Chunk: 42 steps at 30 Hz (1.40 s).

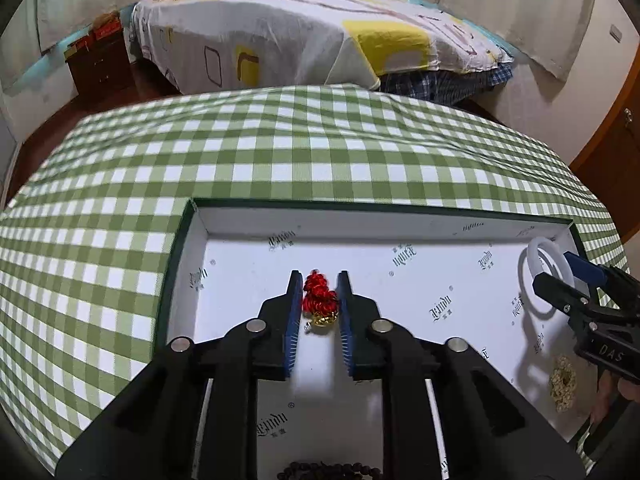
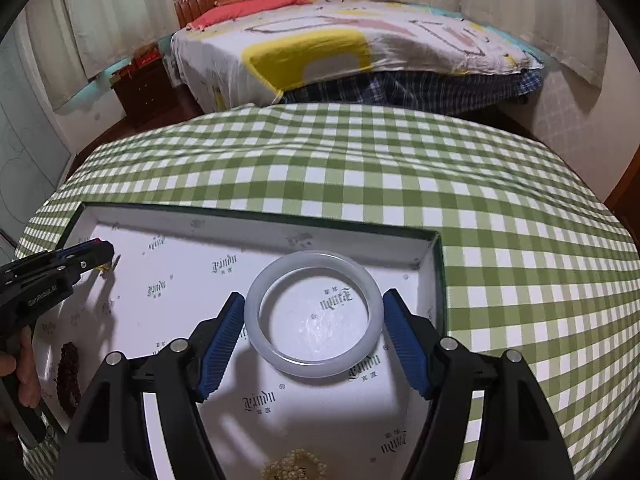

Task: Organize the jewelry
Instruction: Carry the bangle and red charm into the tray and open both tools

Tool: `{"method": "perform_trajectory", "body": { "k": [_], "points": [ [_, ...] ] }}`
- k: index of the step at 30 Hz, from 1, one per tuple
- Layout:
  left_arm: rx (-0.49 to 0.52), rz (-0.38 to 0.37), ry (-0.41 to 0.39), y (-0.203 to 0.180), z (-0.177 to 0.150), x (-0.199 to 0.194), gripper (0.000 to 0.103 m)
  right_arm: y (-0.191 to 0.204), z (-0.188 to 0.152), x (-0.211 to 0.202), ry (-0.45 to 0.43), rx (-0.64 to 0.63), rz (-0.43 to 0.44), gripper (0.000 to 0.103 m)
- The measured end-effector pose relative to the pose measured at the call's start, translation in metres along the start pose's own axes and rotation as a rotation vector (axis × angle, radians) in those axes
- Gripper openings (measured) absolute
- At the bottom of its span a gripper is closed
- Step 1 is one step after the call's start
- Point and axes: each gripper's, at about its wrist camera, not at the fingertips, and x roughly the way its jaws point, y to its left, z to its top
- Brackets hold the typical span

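A string of dark brown wooden beads [image 1: 328, 473] lies nearest the left wrist camera, at the bottom edge of the shallow white-lined cardboard box with dark green walls [image 1: 360, 206]. Above it the left gripper [image 1: 319, 286] points down into the box, its blue ribbed pads a little apart around a red coiled-cord charm with a small gold bell [image 1: 319, 300]. The charm looks to be resting on the box floor with a sliver of space on either side, so the pads do not seem to press on it.

In the right wrist view a cluster of cream pearl beads [image 2: 294, 468] sits closest, low in the box. Beyond it the right gripper [image 2: 314, 328] straddles a translucent white jade-like bangle [image 2: 312, 316], which lies near the box's far right corner. Its jaws stand wide; the left pad sits against the bangle's rim while a clear gap shows at the right pad, so I judge the bangle is not clamped.

The box rests on a green and white checked tablecloth [image 1: 300, 140], and no jewelry shows on the cloth itself. All four pieces seen are inside the box, so the gathering appears largely done. What seems left is letting go of the charm and bangle and perhaps tidying their spacing.
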Motion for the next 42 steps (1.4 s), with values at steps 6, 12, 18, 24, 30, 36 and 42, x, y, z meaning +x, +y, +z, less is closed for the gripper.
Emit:
{"method": "perform_trajectory", "body": {
  "k": [6,12,18,24,30,36,42],
  "points": [
    [-0.033,-0.032,-0.007,0.003,-0.001,0.002,0.054,0.005,-0.002,-0.002,-0.002,-0.018,-0.007,0.075],
    [-0.042,-0.044,-0.047,0.005,-0.005,-0.007,0.065,0.001,-0.001,-0.013,-0.067,-0.007,0.000,0.075],
    [-0.065,-0.048,-0.156,0.009,-0.009,-0.033,0.071,-0.001,-0.005,-0.035,-0.189,-0.005,-0.009,0.075],
    [-0.044,-0.028,-0.312,0.007,-0.019,-0.082,0.071,0.002,-0.013,-0.074,-0.308,-0.004,-0.026,0.075],
    [-0.008,-0.007,-0.419,0.003,-0.046,-0.128,0.071,0.006,-0.038,-0.111,-0.381,0.007,-0.019,0.075],
    [-0.012,-0.006,-0.459,0.005,-0.081,-0.165,0.071,0.011,-0.070,-0.133,-0.402,0.016,-0.022,0.075],
    [-0.024,0.020,-0.456,0.009,-0.117,-0.181,0.071,0.014,-0.105,-0.143,-0.390,0.040,-0.013,0.075]
  ]
}}
